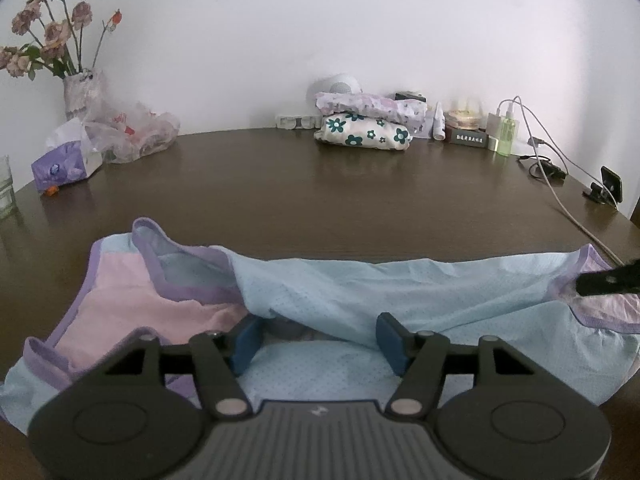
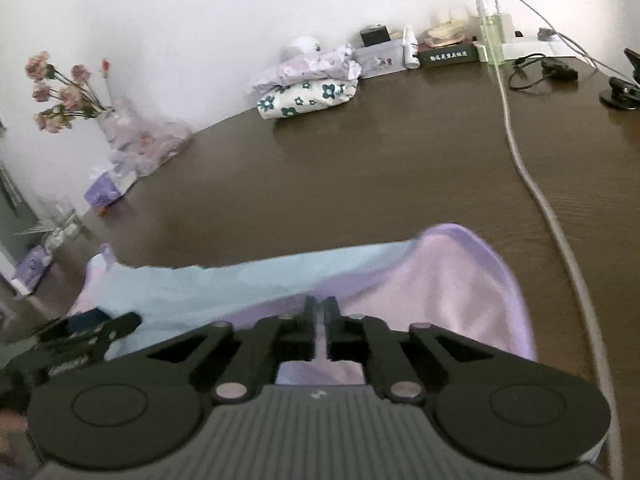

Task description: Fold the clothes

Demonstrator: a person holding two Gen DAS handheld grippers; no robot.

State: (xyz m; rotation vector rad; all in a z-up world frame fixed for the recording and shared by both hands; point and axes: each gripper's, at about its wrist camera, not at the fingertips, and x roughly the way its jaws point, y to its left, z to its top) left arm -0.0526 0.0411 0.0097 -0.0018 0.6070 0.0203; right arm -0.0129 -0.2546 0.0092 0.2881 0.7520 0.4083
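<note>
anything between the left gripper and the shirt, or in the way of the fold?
Nothing visible. The left gripper is open right over the blue shirt; the right gripper is shut on its sleeve. The table beyond is bare.

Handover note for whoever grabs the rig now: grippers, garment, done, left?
Left gripper: open, low over the garment, holding nothing.
Right gripper: shut on the garment's pink and purple end.
Garment: light blue, pink and purple, spread along the near edge of the table, bunched in the middle.
Done: two folded pieces stacked by the wall.
Left: this garment is not folded yet; likely next, grip with the left.
</note>
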